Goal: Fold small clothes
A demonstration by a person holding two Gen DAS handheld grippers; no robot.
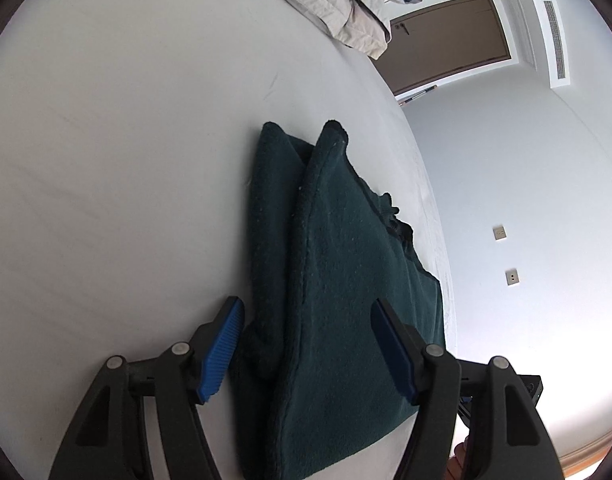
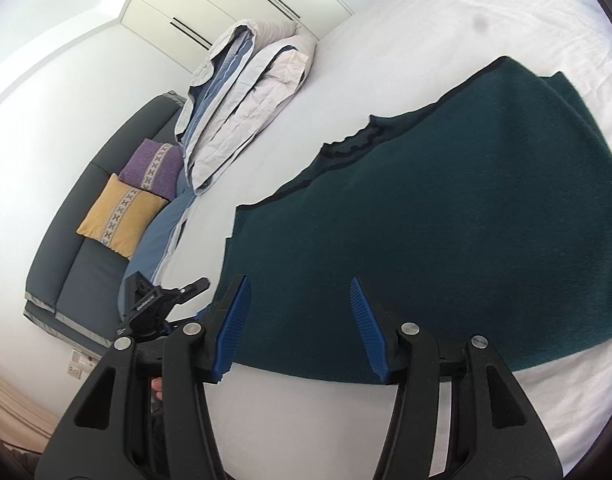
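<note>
Step in hand, by my judgement: between folds. The dark green garment (image 1: pixel 346 280) lies on the white bed (image 1: pixel 106 160), near its edge, with one side already doubled over itself; the raised fold ridge runs away from my left wrist camera. It looks like a small fleece piece with a darker trimmed edge.

My left claw (image 1: pixel 306 344) hovers over the near end of the garment, angled downward. Its blue pads (image 1: pixel 220 350) stand wide apart, one over the bare sheet and one over the fabric. Nothing is gripped.

My right claw (image 2: pixel 298 328) hangs above the near hem of the same garment (image 2: pixel 446 240), also angled downward. Its jaws are about half open and empty. In this view the fabric lies flat and spread, its trimmed, notched edge toward the folded duvet (image 2: pixel 246 100).

Next move, as I judge it: lower both claws onto an edge, close on one layer only, then carry it across. Risk: catching both layers, or dragging the piece toward the bed edge.
</note>
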